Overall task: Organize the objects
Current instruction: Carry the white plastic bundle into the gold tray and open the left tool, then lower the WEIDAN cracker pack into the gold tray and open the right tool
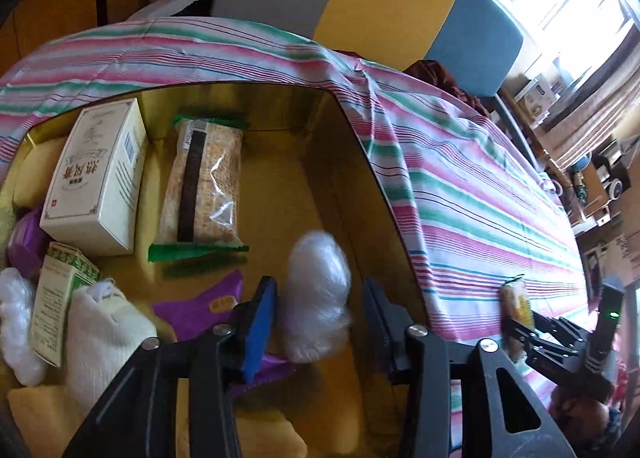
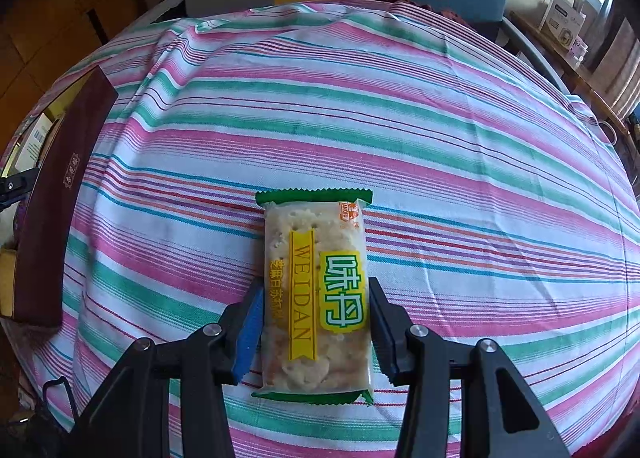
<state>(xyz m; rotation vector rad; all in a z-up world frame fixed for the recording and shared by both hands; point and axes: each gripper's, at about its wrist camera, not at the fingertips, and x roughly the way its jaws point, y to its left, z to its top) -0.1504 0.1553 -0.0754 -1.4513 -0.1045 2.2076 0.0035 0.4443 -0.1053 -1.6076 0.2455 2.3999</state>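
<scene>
Box: the gold-lined box (image 1: 304, 105) on the striped cloth (image 1: 460, 185) already holds most things: a white carton (image 1: 96, 177), a cracker pack with green ends (image 1: 204, 181), a purple sachet (image 1: 200, 306), a small green-and-white carton (image 1: 56, 298), white cloth (image 1: 104, 330) and crumpled clear plastic.

Left hand-held gripper (image 1: 316, 306): over the box, its jaws spread; a wad of clear plastic (image 1: 316, 290) sits between them, and the pads do not seem to press it (I judge it is let go, not held).

Right hand-held gripper (image 2: 316, 322): it pinches the Weidan cracker pack (image 2: 316, 290) from both long sides; the pack lies flat on the cloth-covered worktop (image 2: 440, 137), well apart from the box.

Done: most items seem to be inside the box.

Left: this cracker pack is the only loose item seen on the cloth; it must be lifted and carried to the box, probably beside the similar pack.

Not visible: the near end of the worktop, so other items may remain.
</scene>
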